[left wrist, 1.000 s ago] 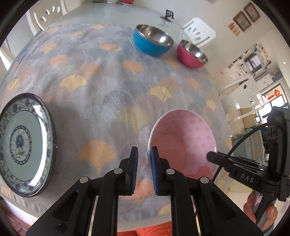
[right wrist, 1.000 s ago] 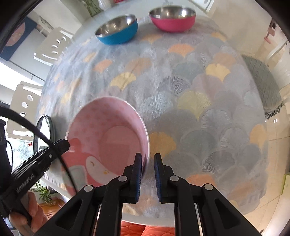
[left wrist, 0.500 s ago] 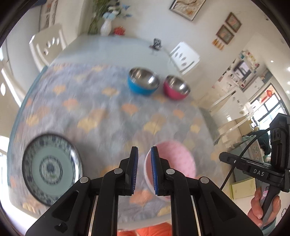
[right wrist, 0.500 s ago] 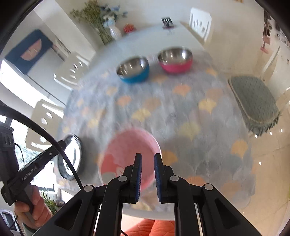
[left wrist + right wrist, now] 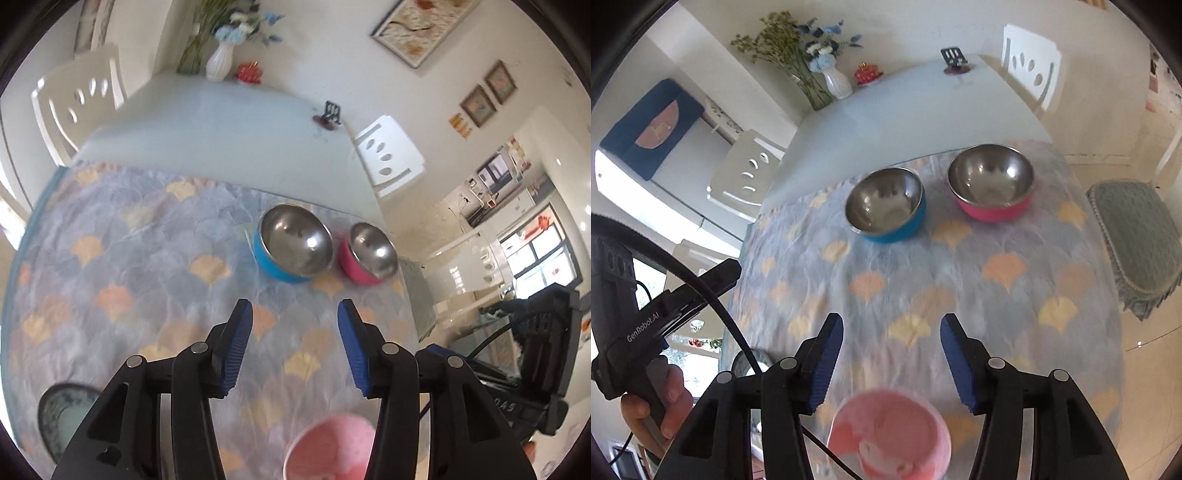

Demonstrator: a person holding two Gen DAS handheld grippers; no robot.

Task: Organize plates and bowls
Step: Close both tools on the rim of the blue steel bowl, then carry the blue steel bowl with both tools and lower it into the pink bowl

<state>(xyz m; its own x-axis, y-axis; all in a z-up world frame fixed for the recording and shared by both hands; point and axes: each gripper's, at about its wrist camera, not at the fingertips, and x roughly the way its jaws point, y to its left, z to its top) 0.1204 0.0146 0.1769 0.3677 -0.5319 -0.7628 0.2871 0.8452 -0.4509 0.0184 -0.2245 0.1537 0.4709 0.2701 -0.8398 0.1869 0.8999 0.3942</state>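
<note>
Your left gripper [image 5: 294,345] and your right gripper [image 5: 892,356] both have their jaws opening, parted about halfway with nothing between the blue pads, each hanging above the patterned cloth [image 5: 960,295]. The pink bowl [image 5: 890,435] sits on the cloth at the bottom centre of the right view, below the fingers and apart from them. The blue bowl [image 5: 886,205] and the red bowl [image 5: 991,182] stand side by side in the upper middle, and the patterned plate [image 5: 61,417] lies at the lower left of the left view.
</note>
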